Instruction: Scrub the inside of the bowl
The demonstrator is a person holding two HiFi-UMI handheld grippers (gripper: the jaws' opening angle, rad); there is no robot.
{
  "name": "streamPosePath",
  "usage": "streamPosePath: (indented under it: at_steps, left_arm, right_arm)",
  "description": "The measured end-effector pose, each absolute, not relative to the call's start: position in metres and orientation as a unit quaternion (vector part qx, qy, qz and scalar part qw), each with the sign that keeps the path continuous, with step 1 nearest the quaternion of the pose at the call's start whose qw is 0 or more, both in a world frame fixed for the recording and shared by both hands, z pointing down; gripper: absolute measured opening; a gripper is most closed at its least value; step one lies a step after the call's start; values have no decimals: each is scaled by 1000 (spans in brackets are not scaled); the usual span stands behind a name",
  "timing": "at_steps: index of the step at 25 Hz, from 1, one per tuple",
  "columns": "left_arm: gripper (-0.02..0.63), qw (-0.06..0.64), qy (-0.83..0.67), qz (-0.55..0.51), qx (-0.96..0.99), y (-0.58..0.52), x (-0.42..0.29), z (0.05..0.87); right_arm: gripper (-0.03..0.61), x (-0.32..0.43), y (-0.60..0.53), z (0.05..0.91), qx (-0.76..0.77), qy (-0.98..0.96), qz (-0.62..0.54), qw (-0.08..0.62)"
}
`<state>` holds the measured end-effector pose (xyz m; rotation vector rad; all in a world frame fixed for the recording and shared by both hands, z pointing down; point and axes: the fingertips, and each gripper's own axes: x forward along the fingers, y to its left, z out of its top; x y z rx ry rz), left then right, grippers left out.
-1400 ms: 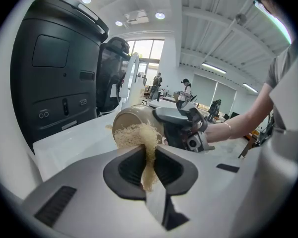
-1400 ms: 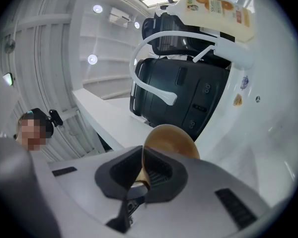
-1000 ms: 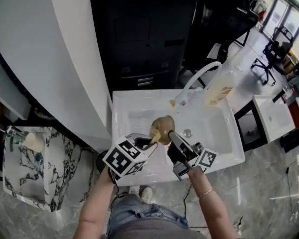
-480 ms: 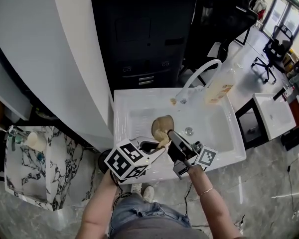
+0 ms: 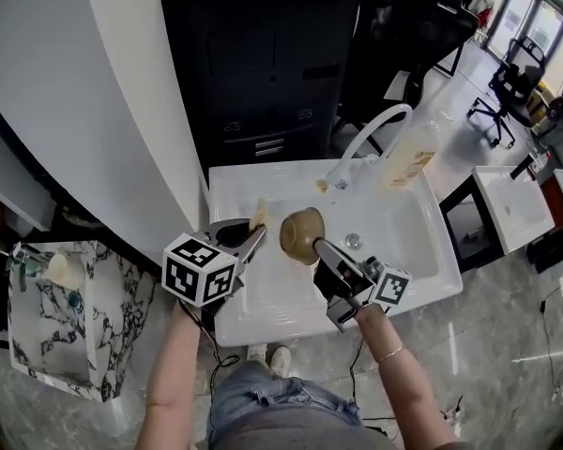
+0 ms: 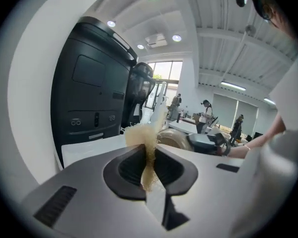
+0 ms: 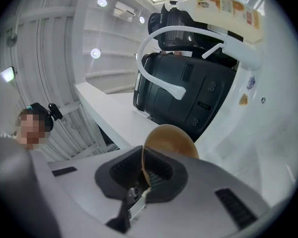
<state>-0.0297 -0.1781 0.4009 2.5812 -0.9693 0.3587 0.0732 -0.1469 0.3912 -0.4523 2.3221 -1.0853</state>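
Grey polished floor surrounds a white sink point(image 5: 408, 242), which stands in front of a tall black cabinet point(image 5: 263, 64). A white curved faucet point(image 5: 373, 127) arches over the sink's far edge, and a pale bottle with an orange label point(image 5: 405, 162) stands just beside it. Off to our left is a small marble-patterned worktop point(image 5: 38, 331).

We hold the left tool point(image 5: 253, 232) above the sink's left part. Its jaws are pressed together on a straw-coloured fibrous scrubber point(image 6: 148, 150), and a tuft of it sticks out past the tips (the left gripper view shows the fibres pinched right in the middle).

Our right tool point(image 5: 318, 248) is over the middle of the sink, and its jaws are clamped on the rim of a tan bowl point(image 5: 301, 234), with one jaw inside the rim and one outside. The bowl hangs in the air above the basin without touching it. It is tilted on its side, with its hollow turned partly up and towards the left tool.

The scrubber is just beside the bowl, on its left, and does not touch it.
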Motion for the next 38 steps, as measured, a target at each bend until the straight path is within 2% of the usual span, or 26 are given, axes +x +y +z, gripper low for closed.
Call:
streamPosePath:
  at_steps: [5,7,21,29,38]
  left_arm:
    - [44,259,-267,87,924,-196,-23,416]
    - [44,267,-239,92,929,-196,-19,421]
    - [44,228,-109,144,957,-172,-4,423]
    - [44,196,-138,206,949,-163,-9,435]
    - [44,193,-195,230,934,-159,-12,444]
  right_arm:
    - [21,66,-137,384,-115,867,-408,263]
    - [21,66,-132,380,-94,871,-405,261]
    - [21,70,-123,379,-43,887,-398,232]
    - [21,65,-135,392,-77,891,-399,202]
    - [21,54,-142,406,-121,900,-387,160]
